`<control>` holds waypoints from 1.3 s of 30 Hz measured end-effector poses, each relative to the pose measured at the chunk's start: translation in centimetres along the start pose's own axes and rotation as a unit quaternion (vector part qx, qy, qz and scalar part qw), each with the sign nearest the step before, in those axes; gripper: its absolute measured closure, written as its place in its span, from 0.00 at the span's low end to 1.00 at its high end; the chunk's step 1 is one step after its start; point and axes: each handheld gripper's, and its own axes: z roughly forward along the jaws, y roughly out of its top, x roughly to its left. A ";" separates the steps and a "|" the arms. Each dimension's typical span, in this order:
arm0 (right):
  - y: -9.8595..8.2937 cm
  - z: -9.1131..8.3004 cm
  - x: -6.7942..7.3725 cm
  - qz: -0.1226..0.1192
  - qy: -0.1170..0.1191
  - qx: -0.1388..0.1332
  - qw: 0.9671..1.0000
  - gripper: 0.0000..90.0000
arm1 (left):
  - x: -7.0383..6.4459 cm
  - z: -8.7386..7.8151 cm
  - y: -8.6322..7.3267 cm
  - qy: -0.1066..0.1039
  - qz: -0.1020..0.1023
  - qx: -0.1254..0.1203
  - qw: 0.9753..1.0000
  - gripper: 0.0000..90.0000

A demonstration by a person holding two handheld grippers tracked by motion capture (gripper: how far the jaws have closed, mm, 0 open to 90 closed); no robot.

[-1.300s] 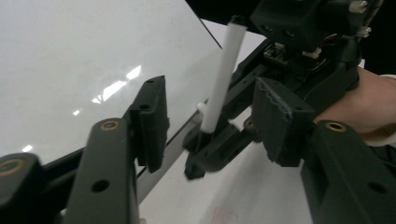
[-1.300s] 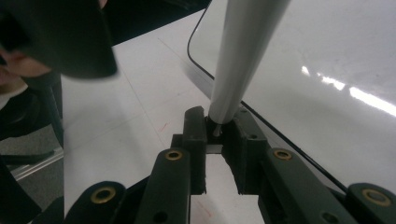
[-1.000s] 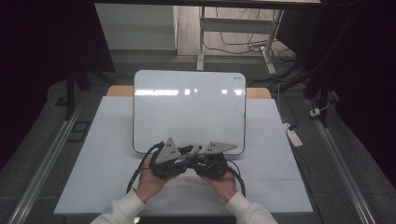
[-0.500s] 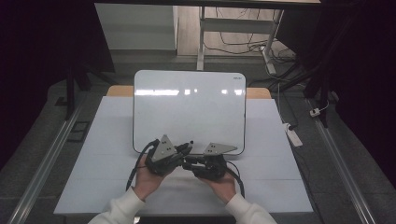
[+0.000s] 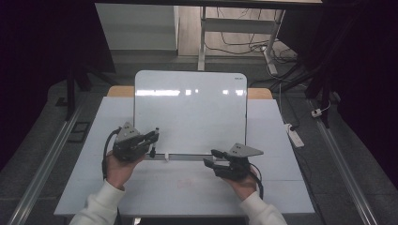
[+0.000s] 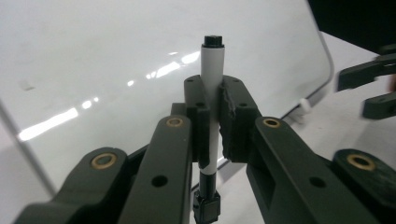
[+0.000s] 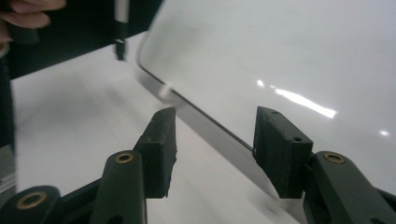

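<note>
White counter [image 5: 281, 187] at frame centre, whiteboard [image 5: 190, 110] propped on it, dark room around. Left tool [image 6: 212, 128] clamped on marker [image 6: 212, 70], lower left of high view. Right tool [image 7: 215, 140] wide apart, empty, lower right.

We note the whiteboard [image 5: 190, 112] glossy, smooth, mirroring lamps; the marker [image 6: 212, 98] in smooth white plastic; left tool [image 6: 214, 116] matt black, brass-coloured rivets; worktop [image 5: 197, 187] matt pale.
</note>
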 end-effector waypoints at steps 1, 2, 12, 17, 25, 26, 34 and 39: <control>-0.2 -0.5 -0.4 0.000 -0.008 0.000 1.000 0.53 | 0.3 0.0 0.0 0.005 -0.003 0.003 1.000 0.91; -0.4 -1.0 -0.7 0.000 -0.012 -0.003 1.000 0.53 | 0.6 -0.1 0.0 0.009 -0.007 0.004 1.000 0.91; -2.1 -5.7 -3.0 0.020 -0.058 -0.007 0.998 0.51 | 3.3 1.1 0.3 0.044 -0.046 0.036 0.997 0.91; -3.0 -7.5 -3.7 0.018 -0.086 -0.001 0.996 0.51 | 4.0 2.3 0.3 0.055 -0.058 0.058 0.995 0.91; -3.8 -8.8 -4.7 0.034 -0.108 0.001 0.994 0.50 | 4.8 4.1 0.3 0.083 -0.065 0.066 0.992 0.90; -3.8 -8.8 -4.8 0.034 -0.109 0.001 0.993 0.50 | 4.9 4.3 0.3 0.088 -0.064 0.067 0.992 0.90; -4.0 -8.6 -5.1 0.044 -0.090 0.006 0.995 0.49 | 5.0 5.1 0.4 0.111 -0.048 0.072 0.990 0.90; -4.0 -8.6 -5.1 0.047 -0.087 0.007 0.995 0.49 | 5.0 5.3 0.4 0.113 -0.047 0.072 0.990 0.90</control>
